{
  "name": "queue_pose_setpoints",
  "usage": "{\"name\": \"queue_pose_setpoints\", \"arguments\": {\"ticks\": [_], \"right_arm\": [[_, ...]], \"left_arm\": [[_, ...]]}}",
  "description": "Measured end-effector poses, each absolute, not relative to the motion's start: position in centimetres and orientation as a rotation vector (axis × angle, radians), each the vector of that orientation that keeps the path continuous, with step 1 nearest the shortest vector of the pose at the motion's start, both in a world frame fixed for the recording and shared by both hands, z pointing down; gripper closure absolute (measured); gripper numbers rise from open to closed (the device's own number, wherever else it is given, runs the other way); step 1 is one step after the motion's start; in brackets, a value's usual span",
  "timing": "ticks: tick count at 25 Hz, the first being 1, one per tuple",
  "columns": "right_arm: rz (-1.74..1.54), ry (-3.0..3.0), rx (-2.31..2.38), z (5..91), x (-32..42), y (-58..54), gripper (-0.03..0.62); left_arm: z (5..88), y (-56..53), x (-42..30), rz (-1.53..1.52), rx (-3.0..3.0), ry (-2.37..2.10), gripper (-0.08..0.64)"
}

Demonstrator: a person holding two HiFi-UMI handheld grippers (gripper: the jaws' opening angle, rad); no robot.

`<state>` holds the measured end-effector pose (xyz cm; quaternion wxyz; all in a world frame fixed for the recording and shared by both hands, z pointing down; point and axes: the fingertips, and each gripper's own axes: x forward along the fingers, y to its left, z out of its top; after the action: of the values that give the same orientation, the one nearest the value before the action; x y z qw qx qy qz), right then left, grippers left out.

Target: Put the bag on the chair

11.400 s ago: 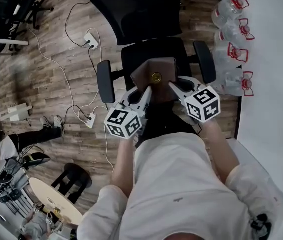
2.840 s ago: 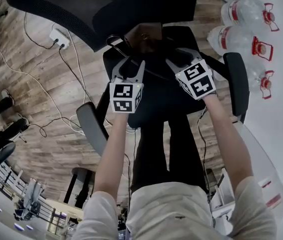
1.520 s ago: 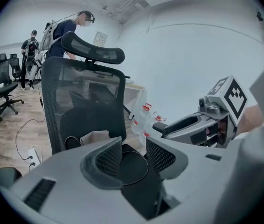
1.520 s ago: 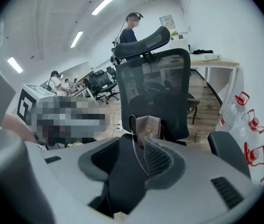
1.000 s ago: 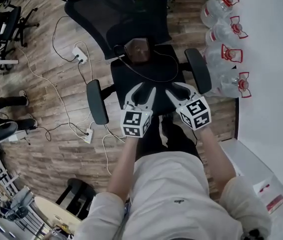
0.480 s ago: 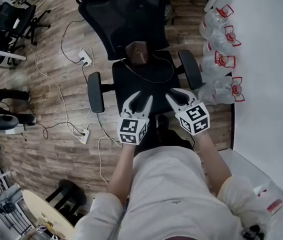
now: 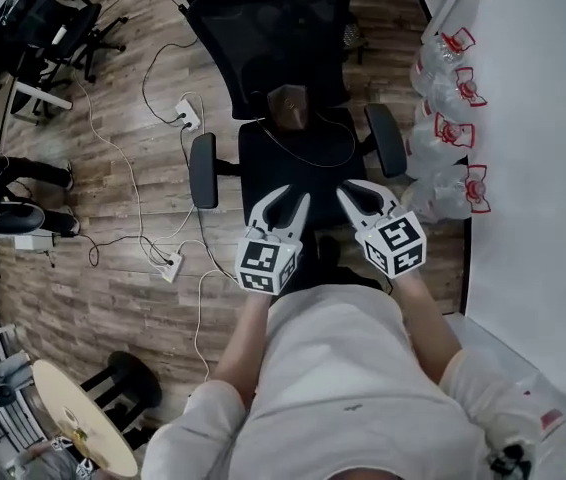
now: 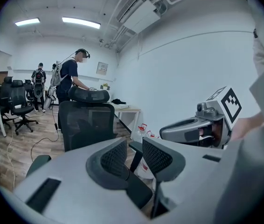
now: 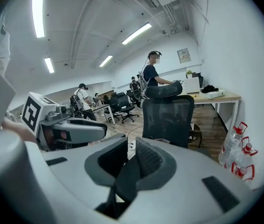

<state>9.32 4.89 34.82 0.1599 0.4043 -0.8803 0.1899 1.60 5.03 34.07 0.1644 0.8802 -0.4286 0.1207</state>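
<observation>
The brown bag (image 7: 288,106) lies at the back of the black chair's seat (image 7: 298,163), against the backrest, and its thin strap loops across the seat. Both grippers hover near the seat's front edge, well apart from the bag. My left gripper (image 7: 288,200) (image 8: 134,150) is open; its jaws have just been closing, with nothing between them. My right gripper (image 7: 355,190) (image 9: 131,153) has also just been closing, down to a narrow gap with nothing in it. Both gripper views show the chair's backrest (image 8: 87,122) (image 9: 167,115); the jaws hide the bag.
Several water bottles (image 7: 448,118) stand along a white table (image 7: 543,118) at the right. Power strips and cables (image 7: 188,115) lie on the wooden floor to the left. Other chairs (image 7: 43,18) stand at the far left. People (image 8: 71,76) stand by desks behind.
Both grippers have drawn back from the seat toward the person and risen. Their jaws have narrowed. The bag stays on the seat, released since the oldest frames.
</observation>
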Motion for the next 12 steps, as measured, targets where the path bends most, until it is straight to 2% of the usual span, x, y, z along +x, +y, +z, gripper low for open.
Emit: {"name": "queue_pose_setpoints", "arguments": {"ticks": [12], "right_arm": [[0.423,-2.63,1.147,29.5,8.5,5.4,0.565]], "left_arm": [[28.8,6.3,1.2,0.252,2.561,-1.299,0.506]]}}
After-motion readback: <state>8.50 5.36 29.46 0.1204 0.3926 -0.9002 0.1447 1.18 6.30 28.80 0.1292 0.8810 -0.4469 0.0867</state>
